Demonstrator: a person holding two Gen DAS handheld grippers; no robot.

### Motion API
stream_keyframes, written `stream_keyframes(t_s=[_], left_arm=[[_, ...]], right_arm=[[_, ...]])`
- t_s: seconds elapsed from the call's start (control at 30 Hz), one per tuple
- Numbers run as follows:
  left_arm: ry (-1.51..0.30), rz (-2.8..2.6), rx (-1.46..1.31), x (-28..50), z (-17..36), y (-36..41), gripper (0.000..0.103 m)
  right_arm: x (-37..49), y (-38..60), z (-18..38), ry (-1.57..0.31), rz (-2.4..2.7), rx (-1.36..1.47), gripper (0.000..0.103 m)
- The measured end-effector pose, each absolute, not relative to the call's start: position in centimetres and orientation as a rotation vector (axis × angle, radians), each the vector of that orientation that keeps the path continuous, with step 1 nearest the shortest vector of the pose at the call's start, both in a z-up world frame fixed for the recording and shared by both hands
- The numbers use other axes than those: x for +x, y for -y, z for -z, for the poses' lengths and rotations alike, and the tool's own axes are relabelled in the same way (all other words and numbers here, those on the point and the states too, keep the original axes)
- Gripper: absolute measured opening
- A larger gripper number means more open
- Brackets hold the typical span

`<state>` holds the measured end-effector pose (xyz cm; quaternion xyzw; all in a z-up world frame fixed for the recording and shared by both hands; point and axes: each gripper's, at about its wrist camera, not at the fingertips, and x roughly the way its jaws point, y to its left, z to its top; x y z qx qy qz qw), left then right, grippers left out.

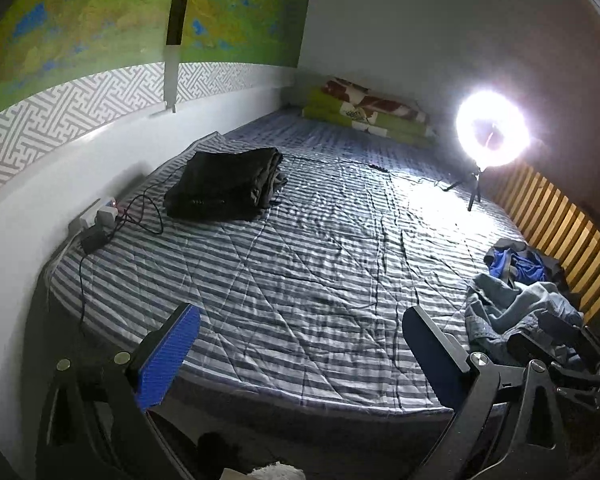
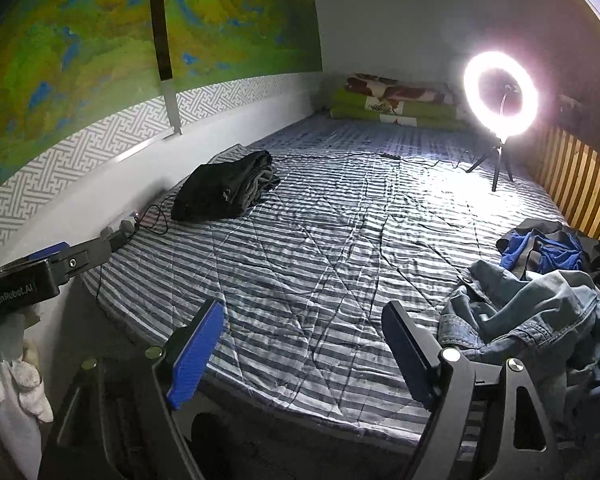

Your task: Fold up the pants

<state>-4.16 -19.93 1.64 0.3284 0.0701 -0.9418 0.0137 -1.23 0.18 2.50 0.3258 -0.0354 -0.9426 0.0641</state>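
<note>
Crumpled blue jeans (image 1: 516, 312) (image 2: 532, 320) lie in a heap at the bed's near right corner, with a blue and dark garment (image 1: 518, 262) (image 2: 548, 250) behind them. A folded stack of dark pants (image 1: 224, 186) (image 2: 224, 190) rests on the left side of the striped bedspread (image 1: 320, 264) (image 2: 332, 248). My left gripper (image 1: 300, 356) is open and empty over the bed's near edge. My right gripper (image 2: 304, 352) is also open and empty, its right finger just left of the jeans. The right gripper's body (image 1: 556, 352) shows against the jeans in the left wrist view.
A lit ring light on a small tripod (image 1: 492, 132) (image 2: 500, 96) stands at the far right of the bed. Folded blankets (image 1: 372, 114) (image 2: 396, 102) lie at the head. A power strip with cables (image 1: 100, 220) (image 2: 126, 226) sits by the left wall. Wooden slats (image 1: 560, 224) (image 2: 584, 176) line the right side.
</note>
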Motion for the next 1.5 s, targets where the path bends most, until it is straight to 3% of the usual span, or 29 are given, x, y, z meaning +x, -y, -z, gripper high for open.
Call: stream_keyframes(t_s=[1.5], left_arm=[[-0.186,2.924,1.02,-4.7,-1.5,18.8,0.103]], right_arm=[[-1.3,-1.1,-1.8,0.177,2.838,0.98,0.078]])
